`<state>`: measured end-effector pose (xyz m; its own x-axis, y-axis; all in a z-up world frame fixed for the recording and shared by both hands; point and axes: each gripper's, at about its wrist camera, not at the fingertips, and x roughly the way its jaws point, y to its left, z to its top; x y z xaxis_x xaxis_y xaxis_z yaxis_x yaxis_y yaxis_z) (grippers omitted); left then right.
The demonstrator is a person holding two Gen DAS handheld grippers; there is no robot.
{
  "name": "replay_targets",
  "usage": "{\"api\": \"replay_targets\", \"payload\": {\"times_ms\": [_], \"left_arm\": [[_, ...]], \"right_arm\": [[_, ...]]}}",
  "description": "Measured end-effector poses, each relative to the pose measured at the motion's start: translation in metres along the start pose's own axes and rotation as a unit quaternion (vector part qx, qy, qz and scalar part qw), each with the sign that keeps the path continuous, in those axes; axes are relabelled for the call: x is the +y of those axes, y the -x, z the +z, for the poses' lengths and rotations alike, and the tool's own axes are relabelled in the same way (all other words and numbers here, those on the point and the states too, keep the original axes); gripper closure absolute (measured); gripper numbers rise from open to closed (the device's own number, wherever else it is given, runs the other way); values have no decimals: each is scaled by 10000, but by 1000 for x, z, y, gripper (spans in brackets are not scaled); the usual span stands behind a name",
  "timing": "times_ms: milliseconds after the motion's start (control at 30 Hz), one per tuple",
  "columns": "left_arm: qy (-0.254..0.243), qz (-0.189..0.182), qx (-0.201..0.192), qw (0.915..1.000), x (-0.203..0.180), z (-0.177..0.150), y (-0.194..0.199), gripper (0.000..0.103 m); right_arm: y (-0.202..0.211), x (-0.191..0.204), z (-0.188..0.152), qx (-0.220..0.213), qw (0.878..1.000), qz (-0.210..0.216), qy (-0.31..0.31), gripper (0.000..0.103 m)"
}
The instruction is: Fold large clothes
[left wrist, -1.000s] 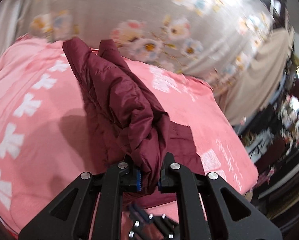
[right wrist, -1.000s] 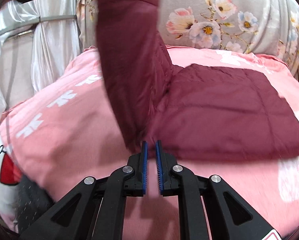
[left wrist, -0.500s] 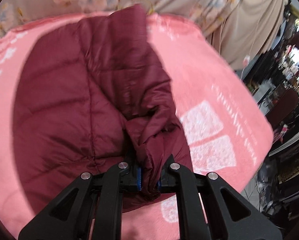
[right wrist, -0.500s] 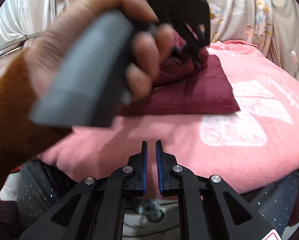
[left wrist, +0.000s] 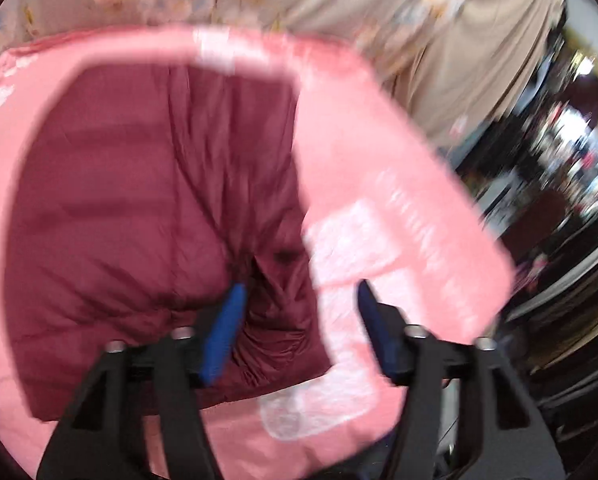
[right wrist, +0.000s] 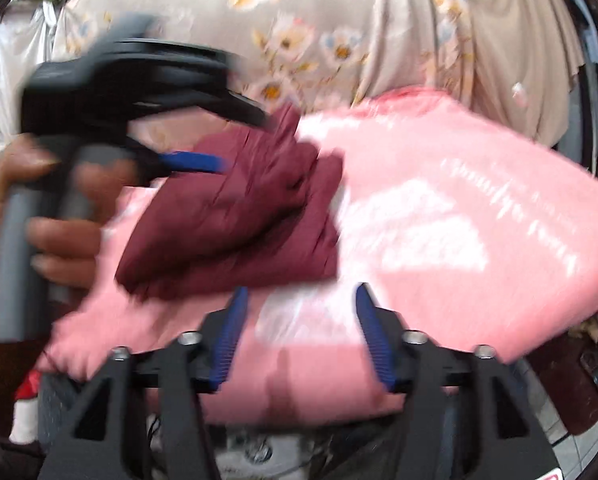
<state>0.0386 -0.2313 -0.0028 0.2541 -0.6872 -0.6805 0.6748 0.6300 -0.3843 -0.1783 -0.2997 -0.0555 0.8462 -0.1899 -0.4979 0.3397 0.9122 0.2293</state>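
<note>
Both jaws just opened, releasing the maroon jacket [left wrist: 147, 208] onto the blurred pink bedspread [left wrist: 379, 168].

My left gripper [left wrist: 299, 304] has just been opening; its jaws stand apart over the near right corner of the maroon quilted jacket [left wrist: 147, 216], blue pads clear of the fabric. The jacket lies folded on the pink blanket [left wrist: 379, 168], nearer its left edge. Everything's blurred.

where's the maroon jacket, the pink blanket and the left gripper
maroon jacket [left wrist: 139, 220]: left wrist view, on its quilted middle
pink blanket [right wrist: 479, 208]: right wrist view, on its bare top right of the jacket
left gripper [left wrist: 299, 304]: left wrist view, midway between its open blue-padded fingertips
</note>
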Motion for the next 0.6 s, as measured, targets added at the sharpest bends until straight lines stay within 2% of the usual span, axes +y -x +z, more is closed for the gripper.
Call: {"api": "replay_targets", "payload": {"times_ms": [67,100,167,233,300,367,500,533,600], "left_arm": [[114,-171,-562,9982,5,20,42,30],[110,-109,-757,9970,8,29,56,30],[173,460,-1324,9900,17,49,87,30],[274,846,-1693,9815,34,66,107,30],[424,1039,-1680,9794,49,81,113,30],[600,1052,-1626,9792,63,92,109,30],[358,1182,-1294,9839,64,106,84,30],[274,1124,-1132,9868,57,109,66,30],[113,1022,-792,9915,45,111,38,30]], "right_arm": [[-7,-3,17,-79,9999,67,-58,43],[-11,-5,24,-105,9998,125,-131,42],[-25,-7,38,-88,9984,381,-413,36],[-40,-5,48,-35,9951,682,-715,34],[-55,-2,52,33,9920,842,-941,32],[-78,1,49,274,9893,909,-1112,32],[-104,1,47,455,9846,1008,-1352,33],[-106,1,48,450,9844,985,-1390,36],[-110,1,49,399,9836,998,-1450,51]]}}
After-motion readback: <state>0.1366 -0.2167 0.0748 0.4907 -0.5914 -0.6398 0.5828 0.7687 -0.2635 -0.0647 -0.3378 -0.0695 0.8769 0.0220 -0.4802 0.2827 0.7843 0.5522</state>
